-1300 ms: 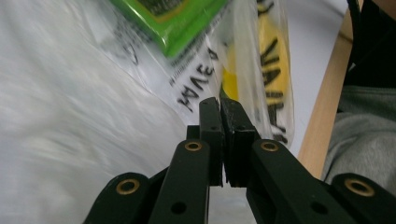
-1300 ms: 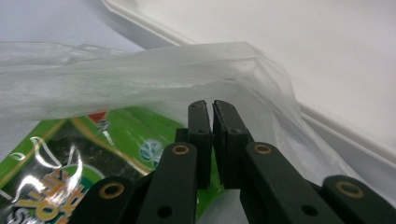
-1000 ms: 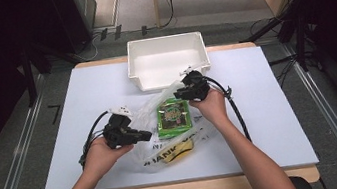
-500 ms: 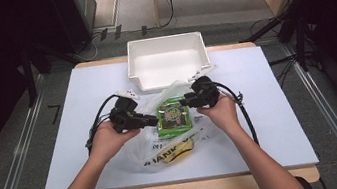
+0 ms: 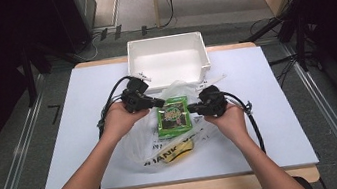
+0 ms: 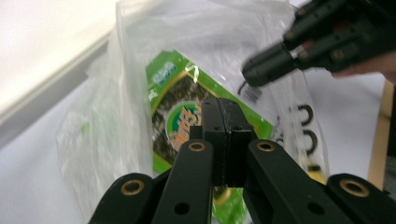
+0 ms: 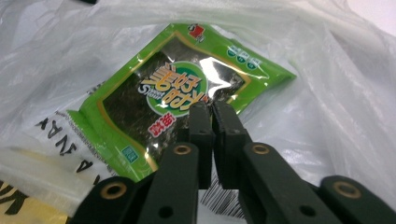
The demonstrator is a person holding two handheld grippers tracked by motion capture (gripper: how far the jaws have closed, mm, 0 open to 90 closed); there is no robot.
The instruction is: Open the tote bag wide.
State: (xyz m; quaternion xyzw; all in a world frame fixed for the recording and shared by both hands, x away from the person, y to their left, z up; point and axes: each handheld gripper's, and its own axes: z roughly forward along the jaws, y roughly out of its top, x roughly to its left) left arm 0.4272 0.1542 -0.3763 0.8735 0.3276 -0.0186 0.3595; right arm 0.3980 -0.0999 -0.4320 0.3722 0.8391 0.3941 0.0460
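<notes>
The green snack packet [image 5: 172, 118] lies near the middle of the white table [image 5: 282, 123], inside a clear plastic bag [image 5: 163, 143] that spreads out around it towards six o'clock. The packet is flat and glossy, bright green at the border, dark in its centre panel, with a round label [image 7: 175, 93] of pale lettering; the bag film over it catches the light. A yellow item [image 5: 178, 153] sits deeper in the bag, at six o'clock from the packet, under black printed letters.

The left gripper [image 5: 159, 103] is at ten o'clock from the packet, its jaws having just closed; they stand pressed together, and whether bag film is caught between them I cannot tell. The right gripper [image 5: 191, 107] is at three o'clock, its jaws likewise just closed and pressed together over the film.

An empty white bin [image 5: 169, 67] stands at twelve o'clock, just beyond the bag.
</notes>
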